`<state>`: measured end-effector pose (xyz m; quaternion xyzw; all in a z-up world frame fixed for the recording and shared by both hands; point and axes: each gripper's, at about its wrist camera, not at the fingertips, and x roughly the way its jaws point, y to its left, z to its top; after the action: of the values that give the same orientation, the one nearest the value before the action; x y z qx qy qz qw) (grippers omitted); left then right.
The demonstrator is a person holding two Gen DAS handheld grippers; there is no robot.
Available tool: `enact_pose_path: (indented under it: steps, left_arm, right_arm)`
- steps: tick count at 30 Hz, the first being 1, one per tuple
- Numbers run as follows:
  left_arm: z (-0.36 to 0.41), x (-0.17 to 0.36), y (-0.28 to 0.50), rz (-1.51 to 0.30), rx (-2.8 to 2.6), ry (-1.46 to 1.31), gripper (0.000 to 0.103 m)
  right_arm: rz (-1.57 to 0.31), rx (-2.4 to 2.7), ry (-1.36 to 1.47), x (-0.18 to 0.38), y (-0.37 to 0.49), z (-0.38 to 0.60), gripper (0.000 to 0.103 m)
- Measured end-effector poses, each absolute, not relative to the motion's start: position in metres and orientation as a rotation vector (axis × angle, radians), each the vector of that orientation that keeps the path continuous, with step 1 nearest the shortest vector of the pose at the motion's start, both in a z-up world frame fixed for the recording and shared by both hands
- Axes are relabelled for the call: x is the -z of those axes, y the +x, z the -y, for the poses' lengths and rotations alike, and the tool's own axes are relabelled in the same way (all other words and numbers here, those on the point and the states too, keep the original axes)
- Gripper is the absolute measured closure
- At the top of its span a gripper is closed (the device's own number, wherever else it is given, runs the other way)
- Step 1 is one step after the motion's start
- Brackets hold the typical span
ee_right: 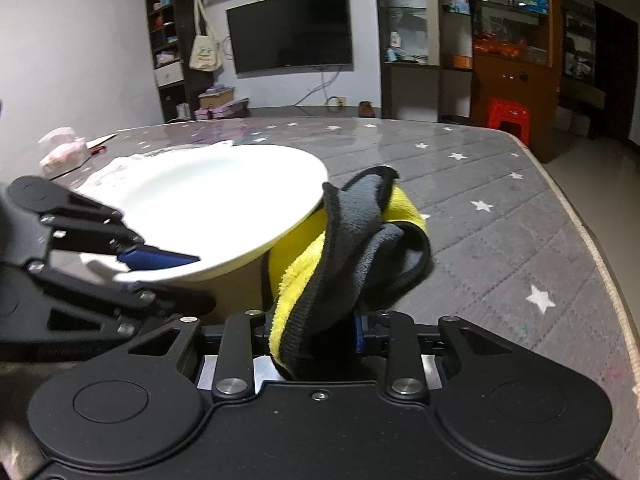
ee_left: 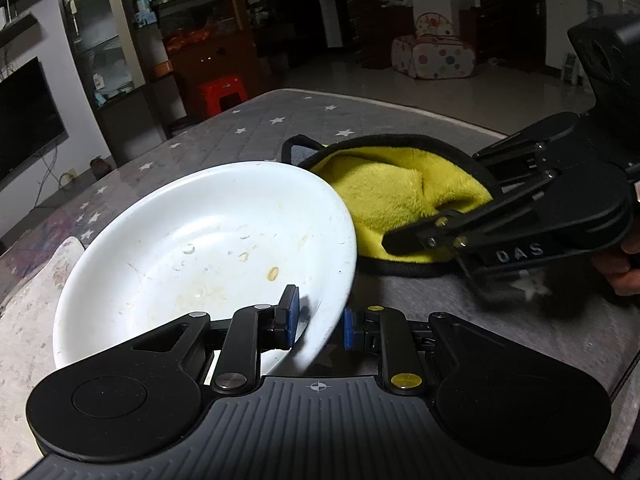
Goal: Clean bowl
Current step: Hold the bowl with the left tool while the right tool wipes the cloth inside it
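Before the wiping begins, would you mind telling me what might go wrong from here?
1. The left claw pinches only the near rim of the tilted white bowl; wiping pressure could lever it loose.
2. The yellow cloth is bunched in the right claw, with loose folds that may drag rather than scrub the yellowish stains.
3. The cloth sits beside and under the bowl's edge, so it could snag there.

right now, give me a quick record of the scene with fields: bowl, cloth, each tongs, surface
bowl: white bowl, tilted, yellowish stains inside
cloth: yellow and grey cloth, bunched beside the bowl's rim
left tongs: left tongs shut on the bowl's near rim
right tongs: right tongs shut on the cloth
surface: grey star-print cover
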<state>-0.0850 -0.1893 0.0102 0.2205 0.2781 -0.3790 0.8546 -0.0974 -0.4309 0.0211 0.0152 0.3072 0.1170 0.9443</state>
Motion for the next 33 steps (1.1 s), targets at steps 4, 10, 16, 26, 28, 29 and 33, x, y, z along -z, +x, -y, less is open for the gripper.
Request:
enact_pose_path:
  steps: [4,10,16,26,28,29,33]
  left_arm:
    - [0.184,-0.009,-0.086,-0.585,0.823,0.468,0.081]
    - [0.180,-0.008,-0.088,-0.583,0.853,0.478,0.081]
    - [0.180,-0.008,-0.086,-0.581,0.865,0.483,0.081]
    - [0.181,-0.005,-0.085,-0.578,0.876,0.504,0.081]
    - [0.182,-0.005,-0.084,-0.580,0.878,0.512,0.081]
    - [0.182,-0.006,-0.084,-0.582,0.878,0.514,0.080]
    - [0.182,-0.009,-0.087,-0.595,0.875,0.511,0.080]
  right_arm:
    - [-0.622,-0.283,0.028,-0.024,-0.109,0.426,0.071]
    - [-0.613,-0.325,0.009,-0.026,-0.109,0.419,0.071]
    - [-0.605,-0.312,-0.009,-0.023,-0.096,0.419,0.071]
    - [-0.588,-0.273,-0.058,-0.020,-0.071,0.424,0.071]
    - [-0.588,-0.270,-0.065,-0.020,-0.066,0.426,0.071]
    - [-0.587,-0.269,-0.069,-0.020,-0.064,0.427,0.071]
    - [-0.584,-0.271,-0.093,-0.021,-0.058,0.430,0.065]
